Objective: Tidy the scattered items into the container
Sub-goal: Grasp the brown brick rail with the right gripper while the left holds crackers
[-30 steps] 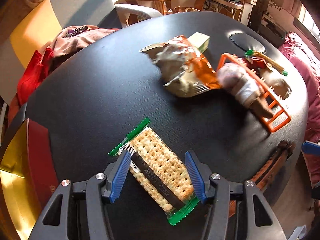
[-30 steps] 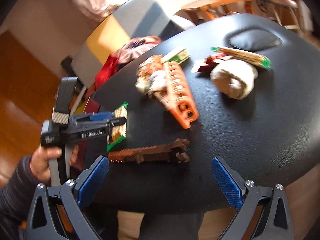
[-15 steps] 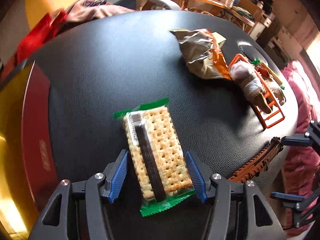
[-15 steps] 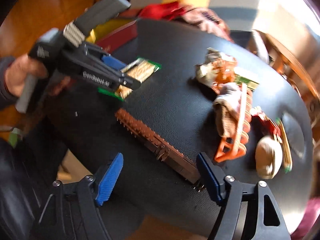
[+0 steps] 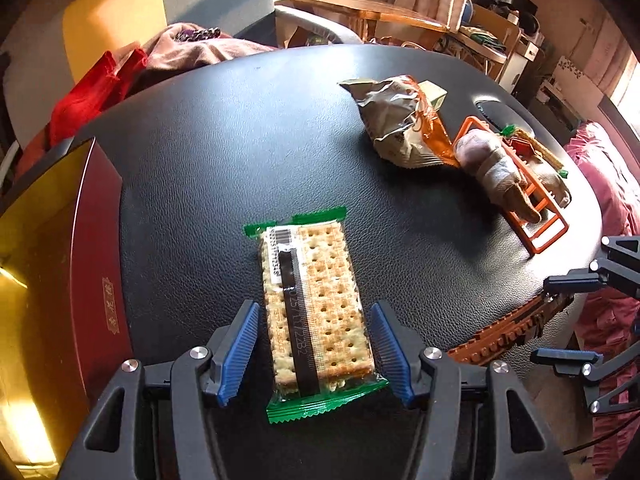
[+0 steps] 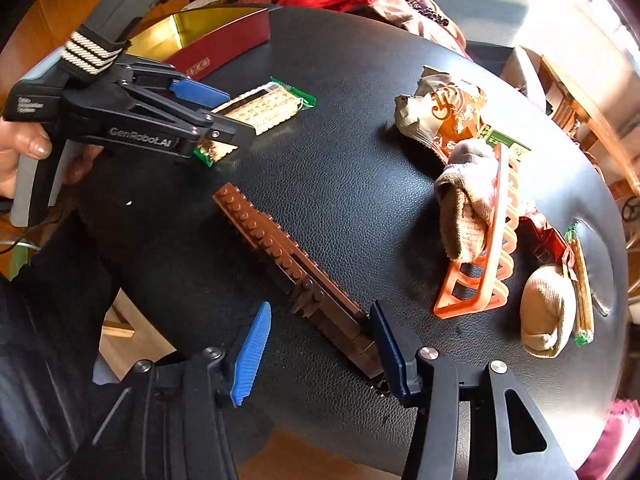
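A cracker packet (image 5: 316,304) with green ends lies on the black table (image 5: 240,152); it also shows in the right wrist view (image 6: 260,110). My left gripper (image 5: 316,354) is open, its blue pads on either side of the packet's near end. My right gripper (image 6: 320,354) is open around the near end of a long brown brick bar (image 6: 288,264), which also shows in the left wrist view (image 5: 508,334). The red box (image 5: 92,264) with a gold inside stands at the table's left; it also shows in the right wrist view (image 6: 224,40).
A crumpled snack bag (image 6: 444,114), an orange rack (image 6: 484,256) with a rolled sock (image 6: 464,208) on it, a beige sock ball (image 6: 546,312), a thin stick packet (image 6: 582,284) and a red wrapper (image 6: 544,240) lie on the right. Clothes (image 5: 132,68) are heaped behind the table.
My left gripper has squared up over the cracker packet, now lying lengthwise between the pads. My right gripper has swung in and down, its pads now flanking the brown bar's end.
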Tool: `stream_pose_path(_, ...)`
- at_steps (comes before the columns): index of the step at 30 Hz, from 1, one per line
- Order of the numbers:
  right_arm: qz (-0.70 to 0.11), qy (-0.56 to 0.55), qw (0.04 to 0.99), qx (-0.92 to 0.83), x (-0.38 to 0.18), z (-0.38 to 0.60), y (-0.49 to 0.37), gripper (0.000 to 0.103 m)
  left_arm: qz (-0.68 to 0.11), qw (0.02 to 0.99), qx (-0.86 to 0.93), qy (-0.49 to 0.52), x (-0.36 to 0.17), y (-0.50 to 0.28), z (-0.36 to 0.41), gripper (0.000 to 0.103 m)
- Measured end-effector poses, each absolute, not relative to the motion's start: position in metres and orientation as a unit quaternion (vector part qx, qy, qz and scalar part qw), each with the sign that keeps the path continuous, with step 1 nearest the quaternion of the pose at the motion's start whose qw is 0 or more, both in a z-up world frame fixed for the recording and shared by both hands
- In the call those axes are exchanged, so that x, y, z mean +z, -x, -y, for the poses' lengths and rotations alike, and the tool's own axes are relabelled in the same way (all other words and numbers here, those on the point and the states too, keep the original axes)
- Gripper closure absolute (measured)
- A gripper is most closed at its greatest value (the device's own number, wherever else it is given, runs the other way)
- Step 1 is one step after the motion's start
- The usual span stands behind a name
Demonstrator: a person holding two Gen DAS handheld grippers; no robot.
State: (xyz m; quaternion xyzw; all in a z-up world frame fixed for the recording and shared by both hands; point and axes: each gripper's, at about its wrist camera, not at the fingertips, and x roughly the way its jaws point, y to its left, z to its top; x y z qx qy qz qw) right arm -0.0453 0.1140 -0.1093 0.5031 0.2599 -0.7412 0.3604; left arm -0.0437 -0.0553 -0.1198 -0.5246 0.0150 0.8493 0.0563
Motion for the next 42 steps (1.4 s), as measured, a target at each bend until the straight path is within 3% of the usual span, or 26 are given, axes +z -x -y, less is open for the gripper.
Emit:
stream_pose_path(10, -0.286, -0.501, 0.357, -0.735, -0.114, -0.121, 0.072, 0.055, -0.030, 0.057, 0.841, 0.538, -0.124, 0.068, 0.054, 0.044)
stream_pose_path(21, -0.304, -0.483, 0.369, -0.733, -0.108, -0.139, 0.081, 0.083, -0.030, 0.043, 0.842, 0.537, -0.134, 0.067, 0.043, 0.044)
stream_pose_path(23, -0.297, -0.483, 0.362, -0.740, -0.106, -0.143, 0.083, 0.084, -0.025, 0.050, 0.843, 0.534, -0.134, 0.065, 0.042, 0.046)
stream_pose_path(28, -0.249, -0.491, 0.332, -0.766, -0.101, -0.161, 0.093, 0.084, -0.020, 0.056, 0.850, 0.524, -0.133, 0.048, 0.050, 0.051)
stream_pose_path(42, -0.011, -0.493, 0.306, -0.814, -0.073, -0.200, 0.130, 0.084, 0.032, 0.078, 0.874, 0.479, -0.100, 0.005, 0.074, 0.051)
